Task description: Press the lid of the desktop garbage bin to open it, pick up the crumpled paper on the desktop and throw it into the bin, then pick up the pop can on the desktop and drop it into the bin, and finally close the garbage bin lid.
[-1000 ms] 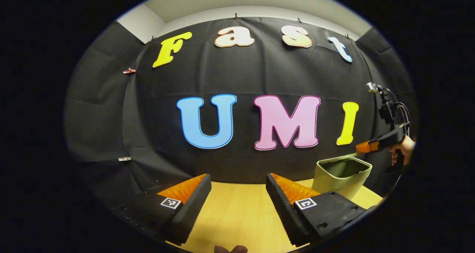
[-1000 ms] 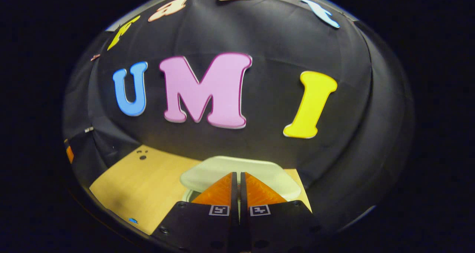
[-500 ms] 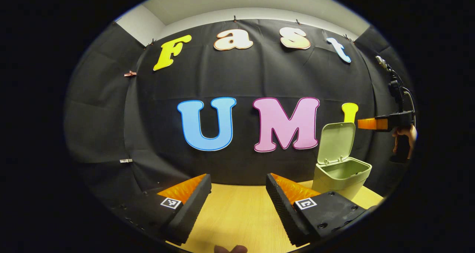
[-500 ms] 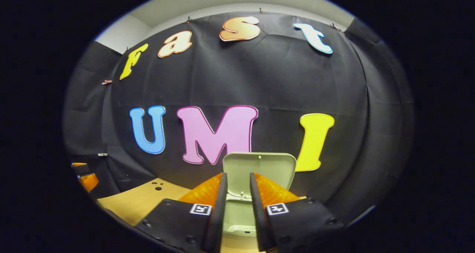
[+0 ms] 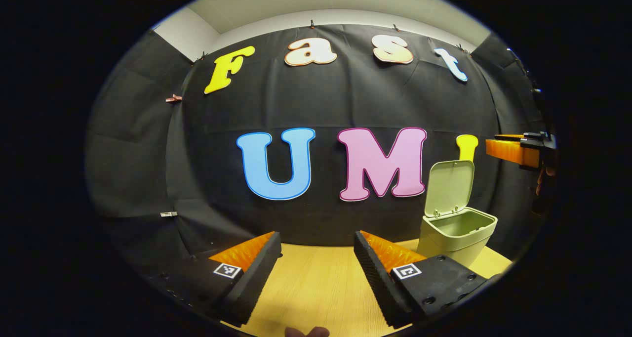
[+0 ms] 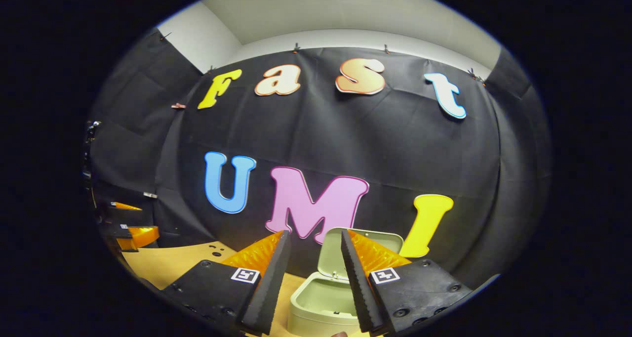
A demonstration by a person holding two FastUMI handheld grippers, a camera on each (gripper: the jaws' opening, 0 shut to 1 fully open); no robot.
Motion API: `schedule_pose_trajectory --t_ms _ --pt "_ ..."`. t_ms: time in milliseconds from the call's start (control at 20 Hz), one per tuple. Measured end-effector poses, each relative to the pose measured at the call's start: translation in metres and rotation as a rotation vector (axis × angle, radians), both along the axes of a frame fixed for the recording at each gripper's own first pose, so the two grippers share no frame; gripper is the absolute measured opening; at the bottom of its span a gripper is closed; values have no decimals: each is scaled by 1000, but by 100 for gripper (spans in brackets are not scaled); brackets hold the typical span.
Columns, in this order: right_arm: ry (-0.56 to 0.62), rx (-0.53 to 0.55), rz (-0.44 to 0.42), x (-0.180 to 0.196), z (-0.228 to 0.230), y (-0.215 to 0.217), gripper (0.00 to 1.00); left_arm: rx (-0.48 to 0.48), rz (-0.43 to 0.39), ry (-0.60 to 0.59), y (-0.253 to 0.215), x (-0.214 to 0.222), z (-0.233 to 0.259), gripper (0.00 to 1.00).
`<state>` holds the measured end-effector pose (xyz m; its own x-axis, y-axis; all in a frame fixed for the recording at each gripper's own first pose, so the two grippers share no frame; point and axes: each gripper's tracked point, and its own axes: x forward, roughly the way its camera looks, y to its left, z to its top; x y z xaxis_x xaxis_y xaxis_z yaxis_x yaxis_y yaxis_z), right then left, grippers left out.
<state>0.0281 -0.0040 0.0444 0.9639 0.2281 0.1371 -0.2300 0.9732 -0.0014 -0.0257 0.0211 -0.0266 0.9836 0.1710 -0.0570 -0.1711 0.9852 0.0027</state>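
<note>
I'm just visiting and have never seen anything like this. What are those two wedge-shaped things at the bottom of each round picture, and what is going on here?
There is no robot here: a person holds a two-finger tool in each hand, and a small wide-angle camera rides on each tool, looking along its fingers.

The left gripper view shows the left gripper, its fingers spread apart over a wooden table and holding nothing. Off to the side stands a pale green bin with its lid standing up, open. The other tool shows at the far edge.

The right gripper view looks down from just above that same bin. The right gripper also has its fingers apart and holds nothing.

Inside, the bin looks empty.
</note>
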Motion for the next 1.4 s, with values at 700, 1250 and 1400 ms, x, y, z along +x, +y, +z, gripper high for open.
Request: schedule_pose_trajectory --t_ms 700,1250,1400 --pt "165 28 99 -57 -69 53 77 0 -73 132 -6 -6 -78 96" --pt "364 27 82 -71 -133 52 77 -17 -133 442 -17 -44 -223 97" --pt "398 24 97 -73 -144 58 77 -34 -129 514 -16 -56 -259 97"
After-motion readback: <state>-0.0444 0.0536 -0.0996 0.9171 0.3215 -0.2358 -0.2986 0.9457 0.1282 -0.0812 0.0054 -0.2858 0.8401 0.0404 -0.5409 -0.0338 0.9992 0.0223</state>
